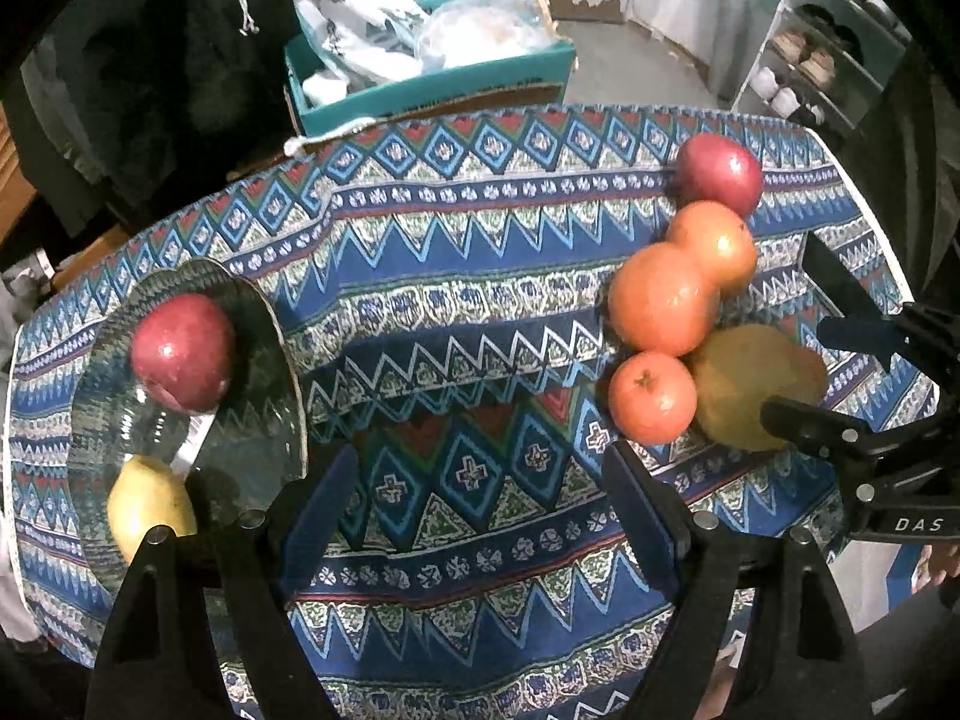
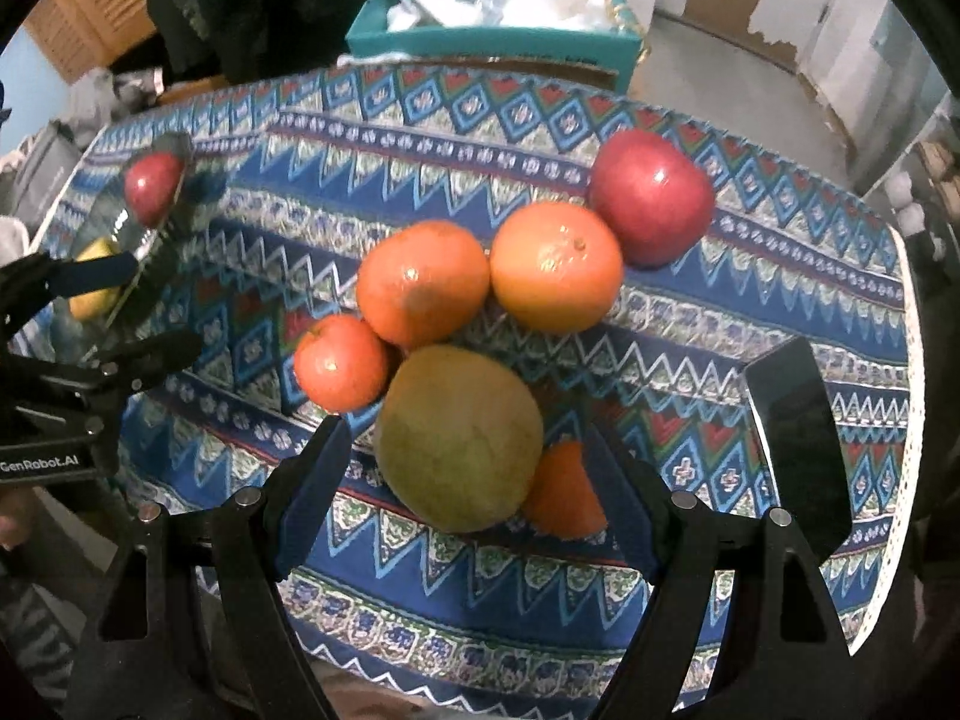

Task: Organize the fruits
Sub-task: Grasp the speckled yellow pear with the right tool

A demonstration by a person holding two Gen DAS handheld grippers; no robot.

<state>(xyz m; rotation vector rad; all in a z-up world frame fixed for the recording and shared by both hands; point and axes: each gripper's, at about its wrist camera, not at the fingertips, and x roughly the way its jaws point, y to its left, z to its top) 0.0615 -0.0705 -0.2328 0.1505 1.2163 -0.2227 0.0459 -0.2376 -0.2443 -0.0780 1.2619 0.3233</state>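
A glass plate (image 1: 252,462) at the table's left holds a red apple (image 1: 183,351) and a yellow pear (image 1: 150,504). On the right lies a cluster: a red apple (image 2: 651,198), two large oranges (image 2: 423,282) (image 2: 555,267), a small orange (image 2: 342,363), a green-yellow pear (image 2: 459,438) and another orange (image 2: 564,492) partly hidden behind it. My left gripper (image 1: 480,480) is open and empty over the cloth beside the plate. My right gripper (image 2: 474,480) is open, its fingers either side of the green-yellow pear.
A patterned blue tablecloth (image 1: 468,276) covers the table. A black phone (image 2: 798,444) lies at the right near the edge. A teal box (image 1: 432,78) with bags stands behind the table. A shoe rack (image 1: 816,60) stands at the far right.
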